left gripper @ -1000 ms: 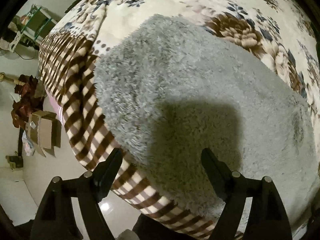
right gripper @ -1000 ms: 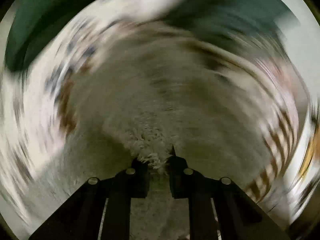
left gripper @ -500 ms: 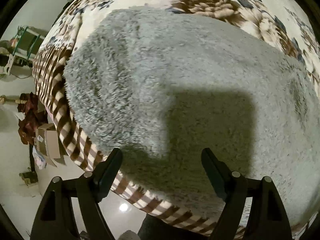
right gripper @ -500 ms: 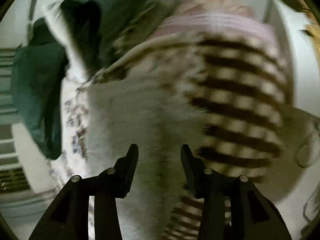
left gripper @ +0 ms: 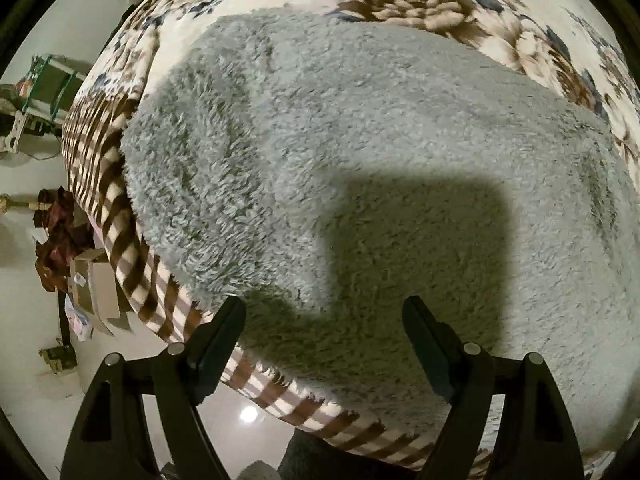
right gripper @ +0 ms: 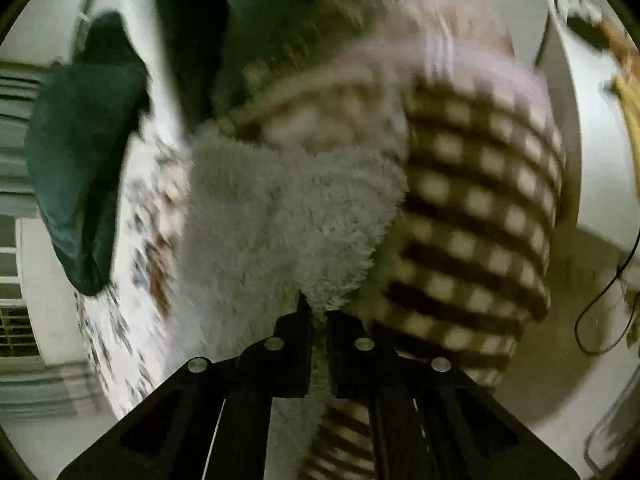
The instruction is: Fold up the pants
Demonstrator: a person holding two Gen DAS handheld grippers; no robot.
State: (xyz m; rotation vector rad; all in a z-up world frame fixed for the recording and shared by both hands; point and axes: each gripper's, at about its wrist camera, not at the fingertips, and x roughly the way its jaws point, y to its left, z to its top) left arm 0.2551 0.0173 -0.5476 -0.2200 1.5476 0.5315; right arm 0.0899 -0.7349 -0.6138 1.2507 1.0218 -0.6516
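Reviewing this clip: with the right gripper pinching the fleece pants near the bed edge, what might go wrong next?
1. The right gripper holds only a thin tuft of the grey fleece pants; the pile may slip out mid-fold.
2. The left gripper hangs open, pinning nothing, so the whole garment could drag.
3. The pants lie by the checkered blanket edge and might slide off.

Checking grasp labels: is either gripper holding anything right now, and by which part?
The right gripper is shut on the fluffy grey pants, pinching a bunched edge of the fabric. The left gripper is open above the pants, holding nothing.
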